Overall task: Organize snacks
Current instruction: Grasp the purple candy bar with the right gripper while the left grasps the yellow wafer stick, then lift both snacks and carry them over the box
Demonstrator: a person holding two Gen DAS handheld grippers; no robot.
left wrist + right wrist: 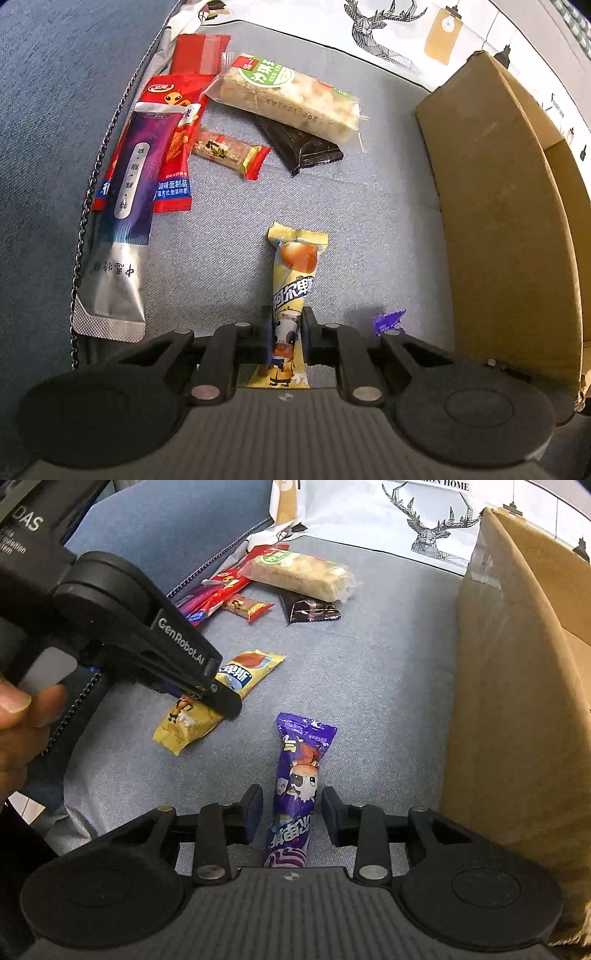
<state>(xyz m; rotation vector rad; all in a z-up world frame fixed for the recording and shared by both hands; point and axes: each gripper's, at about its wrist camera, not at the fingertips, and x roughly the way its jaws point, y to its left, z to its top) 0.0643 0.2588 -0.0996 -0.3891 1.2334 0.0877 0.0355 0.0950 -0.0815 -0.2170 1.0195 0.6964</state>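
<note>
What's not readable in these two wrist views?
- Cardboard box: its inside is hidden by its own wall in both views.
- Yellow snack: near end covered by the left gripper body, left wrist view.
- Purple snack: near end cut off by the right gripper body.
- Dark wrapper: partly under the rice bar.

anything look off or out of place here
Nothing is spilled or damaged. The snacks are just untidy: a rice crispy bar lies askew over a dark brown packet, and a silver-purple sachet overlaps a red packet, all outside the cardboard box.
</note>
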